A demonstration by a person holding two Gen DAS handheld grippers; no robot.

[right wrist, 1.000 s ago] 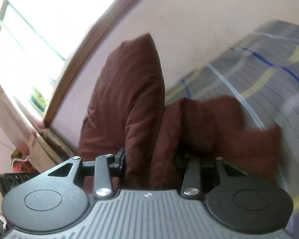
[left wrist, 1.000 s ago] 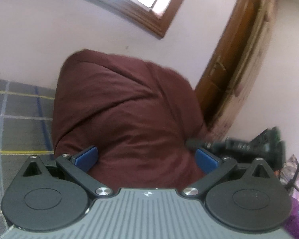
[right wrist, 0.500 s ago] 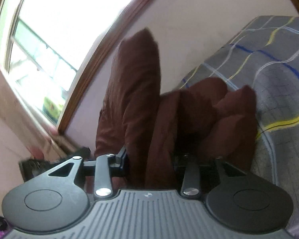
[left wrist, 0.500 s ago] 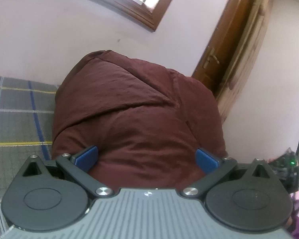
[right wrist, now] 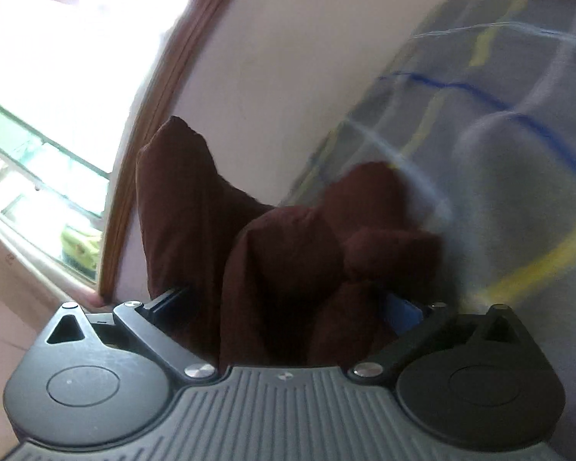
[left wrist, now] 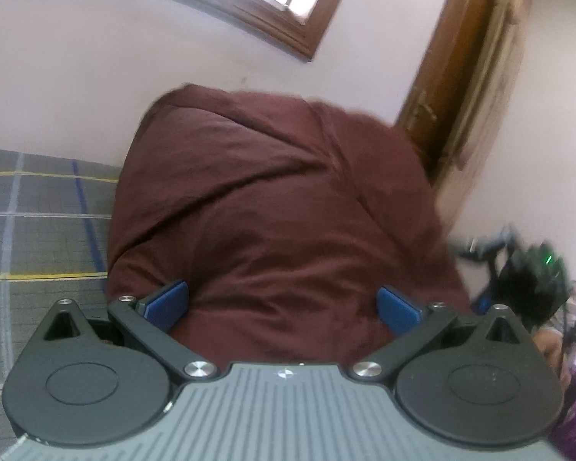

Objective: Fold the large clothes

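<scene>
**Mia:** Dark red cloth is all I can see! The maroon garment [left wrist: 272, 207] is piled right over the front of the left gripper [left wrist: 282, 305], between its two blue pads [left wrist: 167, 303].

**Sam:** Are those jaws pinching it?

**Mia:** No. They stand wide apart, one pad out on each side, and the cloth just bulges in the gap. It runs up and away from the jaws, toward the wall and the wooden door [left wrist: 441, 88].

**Sam:** And the right gripper [right wrist: 284, 307]?

**Mia:** Its jaws are wide too. The same maroon garment [right wrist: 284, 265] is bunched between them in fat folds. One tall fold pokes up ahead of the jaws on the window [right wrist: 46, 88] side. A lumpy part spills off to the other side, onto the checked bedsheet [right wrist: 518, 176]. That picture is blurry, so I can't tell the edges well.

**Sam:** So nobody is holding it tight?

**Mia:** I don't think so. The cloth sits inside both pairs of jaws, but neither pair is squeezed onto it.

**Sam:** Which one is nearer?

**Mia:** Both touch it. The long way of the cloth goes straight out ahead of the jaws, so I guess each gripper must close on its own bit before folding it down on the bed.
</scene>
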